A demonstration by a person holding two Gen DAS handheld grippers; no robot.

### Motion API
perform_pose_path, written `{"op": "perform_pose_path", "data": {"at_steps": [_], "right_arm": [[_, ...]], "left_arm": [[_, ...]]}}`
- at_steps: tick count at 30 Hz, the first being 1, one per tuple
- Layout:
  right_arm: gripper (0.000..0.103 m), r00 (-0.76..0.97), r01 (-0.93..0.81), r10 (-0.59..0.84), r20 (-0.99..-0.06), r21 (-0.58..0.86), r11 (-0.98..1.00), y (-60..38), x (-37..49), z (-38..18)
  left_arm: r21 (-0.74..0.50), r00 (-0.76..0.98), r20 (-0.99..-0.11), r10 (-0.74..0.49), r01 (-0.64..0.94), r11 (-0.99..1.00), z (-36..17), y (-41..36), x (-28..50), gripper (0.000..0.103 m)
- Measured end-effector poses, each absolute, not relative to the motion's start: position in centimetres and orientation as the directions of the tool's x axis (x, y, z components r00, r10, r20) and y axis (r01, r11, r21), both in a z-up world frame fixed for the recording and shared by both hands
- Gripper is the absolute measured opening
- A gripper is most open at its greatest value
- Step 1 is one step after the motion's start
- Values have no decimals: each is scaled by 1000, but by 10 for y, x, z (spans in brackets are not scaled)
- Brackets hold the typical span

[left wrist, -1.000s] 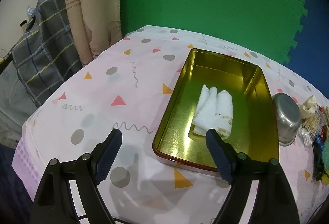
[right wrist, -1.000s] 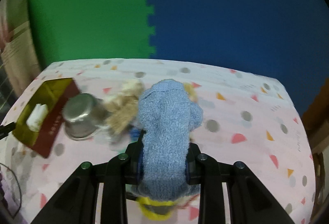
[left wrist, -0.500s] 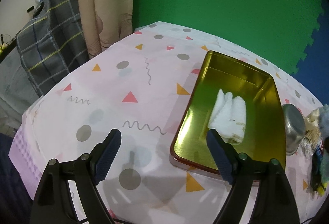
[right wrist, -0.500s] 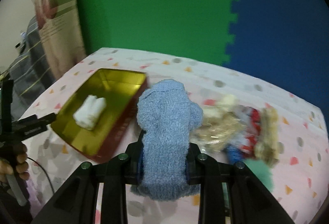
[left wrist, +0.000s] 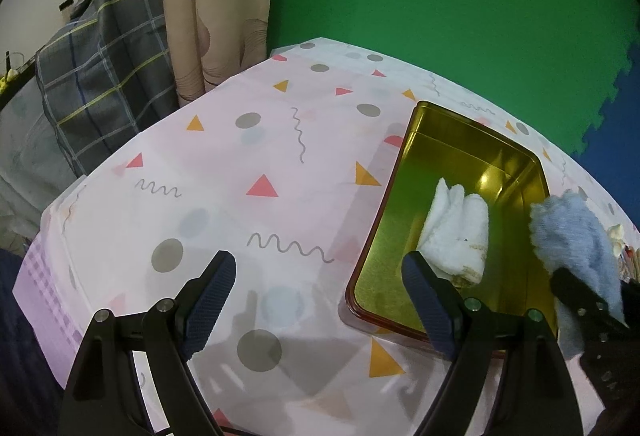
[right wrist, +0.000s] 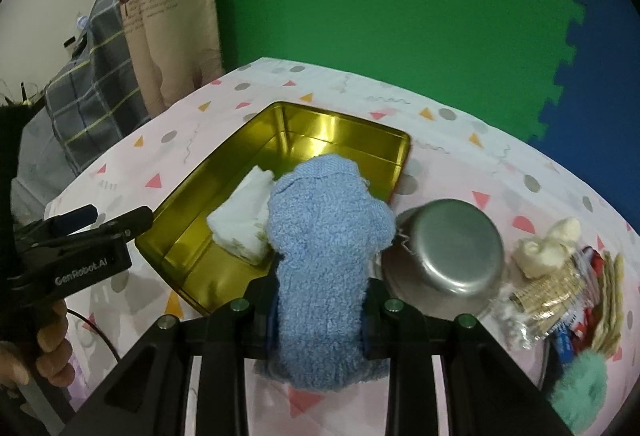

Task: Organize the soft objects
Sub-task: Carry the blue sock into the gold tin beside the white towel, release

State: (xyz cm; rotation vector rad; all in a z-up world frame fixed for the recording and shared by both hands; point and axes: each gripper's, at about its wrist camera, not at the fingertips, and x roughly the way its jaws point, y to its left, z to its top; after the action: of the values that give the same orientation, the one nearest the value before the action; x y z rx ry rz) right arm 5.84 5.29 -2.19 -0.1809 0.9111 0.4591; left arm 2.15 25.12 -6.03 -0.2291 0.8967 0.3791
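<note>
A gold tin tray lies on the patterned tablecloth with a folded white cloth in it. My right gripper is shut on a fluffy blue cloth and holds it over the tray's near right edge; the blue cloth also shows at the right of the left wrist view. My left gripper is open and empty, above the table beside the tray's near left corner.
An upturned steel bowl stands right of the tray. Beyond it lie a cream soft toy, snack packets and a teal fluffy thing. A plaid cloth and curtain hang past the table's left edge.
My right gripper has carried the blue cloth left, from over the bowl and snacks to over the tray. My left gripper has drifted left, away from the tray.
</note>
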Motion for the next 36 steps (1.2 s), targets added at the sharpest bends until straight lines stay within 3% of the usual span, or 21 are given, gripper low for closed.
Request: {"op": "perform_pose_path", "data": {"at_steps": [15,22,36], "right_arm": [[32,480,-499,305,-823,30,866,86,69,-43],[47,472,-501,304,-828,32,865,89,70,-47],[48,497,-484,326,-804,55,873,74,60,-27]], "left_arm": [[-52,560,-800,214,-421,906,-61,255,21,83],[-46,560,-801,212,-412,910,-62,252,21,83],[-27,562,-799,215,-390,920,-63,244,23,83]]}}
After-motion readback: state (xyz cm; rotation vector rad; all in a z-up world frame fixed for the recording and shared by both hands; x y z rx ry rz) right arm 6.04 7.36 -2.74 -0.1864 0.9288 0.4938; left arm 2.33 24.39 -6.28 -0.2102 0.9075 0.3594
